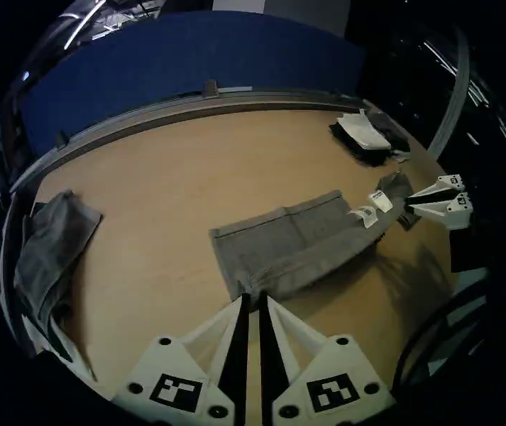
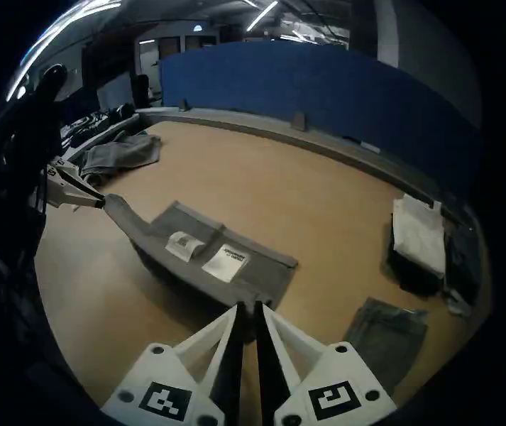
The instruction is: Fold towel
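Grey towel lies part-folded mid worktop, two white labels facing up. Left gripper: jaws pinching one towel corner. Right gripper: jaws pinching the opposite end. Both held ends are raised slightly off the wood. Folded pile sits near the far edge.

Table: a tan wooden table is stretching from 9 to 3 o'clock.
Partition: a blue divider is standing behind it, at 12 o'clock.
Light: ceiling strips are glowing at 12 o'clock.
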Tool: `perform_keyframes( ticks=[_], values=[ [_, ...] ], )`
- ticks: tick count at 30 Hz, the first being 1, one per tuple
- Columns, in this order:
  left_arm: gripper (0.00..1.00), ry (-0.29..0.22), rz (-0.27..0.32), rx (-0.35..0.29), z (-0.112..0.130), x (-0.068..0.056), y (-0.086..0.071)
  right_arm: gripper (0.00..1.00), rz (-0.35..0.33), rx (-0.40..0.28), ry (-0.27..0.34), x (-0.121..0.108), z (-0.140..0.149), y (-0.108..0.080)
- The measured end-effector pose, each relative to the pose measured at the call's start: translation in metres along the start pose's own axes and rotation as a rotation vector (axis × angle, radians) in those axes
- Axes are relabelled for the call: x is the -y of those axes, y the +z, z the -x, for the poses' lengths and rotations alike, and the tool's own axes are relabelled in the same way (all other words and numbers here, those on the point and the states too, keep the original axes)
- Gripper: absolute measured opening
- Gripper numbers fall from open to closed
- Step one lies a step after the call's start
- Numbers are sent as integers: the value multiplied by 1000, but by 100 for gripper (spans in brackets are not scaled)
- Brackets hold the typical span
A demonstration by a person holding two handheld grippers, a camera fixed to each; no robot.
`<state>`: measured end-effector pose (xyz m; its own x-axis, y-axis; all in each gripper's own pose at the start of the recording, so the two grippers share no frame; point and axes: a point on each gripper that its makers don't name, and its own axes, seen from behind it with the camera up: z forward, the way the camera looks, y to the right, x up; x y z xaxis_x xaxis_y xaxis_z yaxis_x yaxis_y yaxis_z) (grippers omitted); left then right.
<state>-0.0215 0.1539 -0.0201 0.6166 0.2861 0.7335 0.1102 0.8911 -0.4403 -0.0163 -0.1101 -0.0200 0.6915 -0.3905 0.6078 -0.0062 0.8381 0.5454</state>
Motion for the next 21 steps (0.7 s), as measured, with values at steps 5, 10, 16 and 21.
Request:
perform_keyframes(
  ticks=[5,10,16,21],
  values=[
    [9,10,-18,23,-5,8,21,10,15,21,1,-10,0,20],
    [9,10,-29,45,-9,14,42,10,31,45,2,-20,1,37],
    [9,5,-39,82,-7,21,64,10,35,76,14,-28,5,56],
    [9,14,-43,101,-4,26,79,10,39,91,28,-33,7,70]
  ],
)
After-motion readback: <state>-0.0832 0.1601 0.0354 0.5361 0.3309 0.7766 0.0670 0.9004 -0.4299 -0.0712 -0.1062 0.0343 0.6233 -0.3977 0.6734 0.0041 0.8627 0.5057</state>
